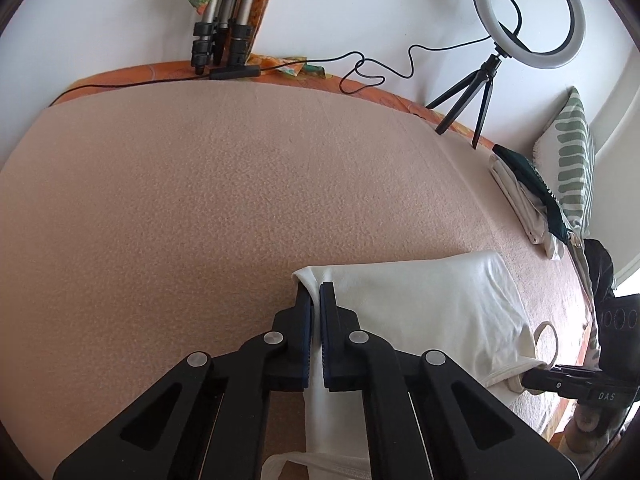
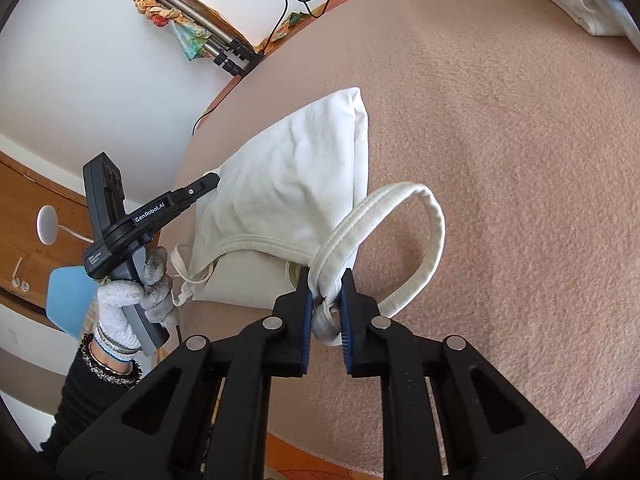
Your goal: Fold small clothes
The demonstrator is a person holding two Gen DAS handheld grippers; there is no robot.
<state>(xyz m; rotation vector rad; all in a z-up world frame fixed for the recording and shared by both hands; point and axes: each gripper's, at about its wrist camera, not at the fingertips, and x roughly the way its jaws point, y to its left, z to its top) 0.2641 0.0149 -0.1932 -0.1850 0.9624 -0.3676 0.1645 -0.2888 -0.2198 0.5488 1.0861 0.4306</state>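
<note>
Holding the white top above the blanket's near edge: left gripper clamped on one corner, right gripper on the strap end.

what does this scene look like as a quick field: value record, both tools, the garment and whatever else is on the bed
surface: pink blanket
garment: white top, lifted between both tools
left tool: shut on the white top's edge
right tool: shut on bunched fabric by the strap loop
left hand: grey glove
far side: ring light on a small tripod
right edge: stack of folded clothes beside a striped pillow
fold: not yet laid flat
</note>
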